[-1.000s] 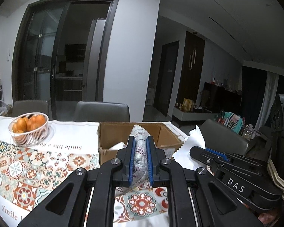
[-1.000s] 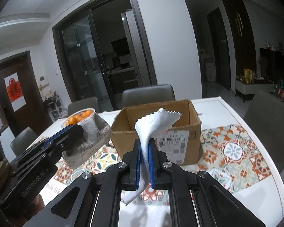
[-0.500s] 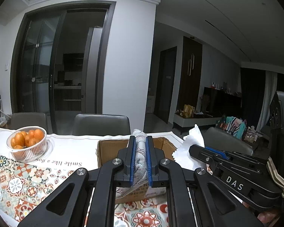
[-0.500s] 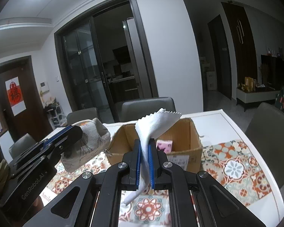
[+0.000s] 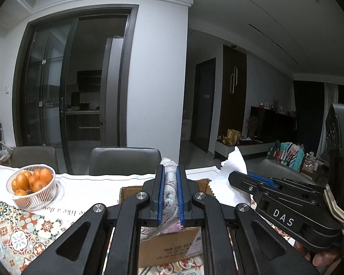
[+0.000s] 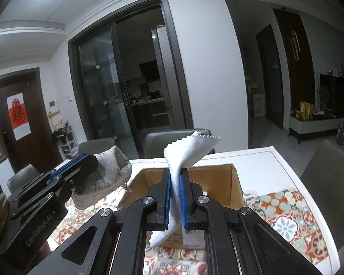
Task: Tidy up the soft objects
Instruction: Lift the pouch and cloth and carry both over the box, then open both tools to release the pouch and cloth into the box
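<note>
My left gripper (image 5: 170, 171) is shut on a grey patterned fabric pouch (image 5: 169, 197) and holds it above the near left part of an open cardboard box (image 5: 169, 249). In the right wrist view the pouch (image 6: 107, 178) hangs left of the box (image 6: 231, 183). My right gripper (image 6: 176, 176) is shut on a white cloth with zigzag edges (image 6: 190, 149) and holds it over the box's near edge. The cloth (image 5: 231, 181) and the right gripper (image 5: 252, 178) also show at the right of the left wrist view.
A white basket of oranges (image 5: 32, 185) stands at the table's far left. A tiled-pattern tablecloth (image 6: 284, 215) covers the table. Grey chairs (image 5: 126, 160) stand behind the table and one (image 6: 328, 171) at its right side.
Both grippers have risen and moved forward over the box with their loads. The box now sits lower and closer in both views.
</note>
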The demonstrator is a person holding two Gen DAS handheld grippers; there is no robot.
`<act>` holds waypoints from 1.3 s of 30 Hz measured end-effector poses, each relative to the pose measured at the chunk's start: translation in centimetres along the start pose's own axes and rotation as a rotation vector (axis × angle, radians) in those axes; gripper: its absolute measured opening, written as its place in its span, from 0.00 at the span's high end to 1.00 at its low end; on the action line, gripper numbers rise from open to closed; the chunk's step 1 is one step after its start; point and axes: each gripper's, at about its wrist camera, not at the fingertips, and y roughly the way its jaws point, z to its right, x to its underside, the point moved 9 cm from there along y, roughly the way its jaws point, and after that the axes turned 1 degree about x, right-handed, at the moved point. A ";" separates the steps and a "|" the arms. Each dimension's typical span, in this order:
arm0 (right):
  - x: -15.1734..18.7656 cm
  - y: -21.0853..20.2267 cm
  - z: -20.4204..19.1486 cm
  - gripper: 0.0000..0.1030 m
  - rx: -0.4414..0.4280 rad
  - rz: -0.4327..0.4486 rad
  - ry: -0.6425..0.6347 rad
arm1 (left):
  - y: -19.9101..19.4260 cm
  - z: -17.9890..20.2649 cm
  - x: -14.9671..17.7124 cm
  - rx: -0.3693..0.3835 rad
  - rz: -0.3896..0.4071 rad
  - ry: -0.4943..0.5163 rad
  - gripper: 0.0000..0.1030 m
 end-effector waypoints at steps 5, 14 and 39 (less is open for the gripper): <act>-0.4 1.7 0.4 0.91 0.000 -0.005 -0.013 | 2.0 -0.3 0.2 -0.010 -0.010 0.007 0.89; 0.3 6.1 1.9 0.91 0.011 -0.050 -0.023 | 5.9 -1.0 2.0 -0.034 -0.063 0.019 0.89; 5.2 11.6 6.6 0.59 0.101 -0.230 -0.012 | 10.7 -0.3 7.0 -0.073 -0.225 0.044 0.69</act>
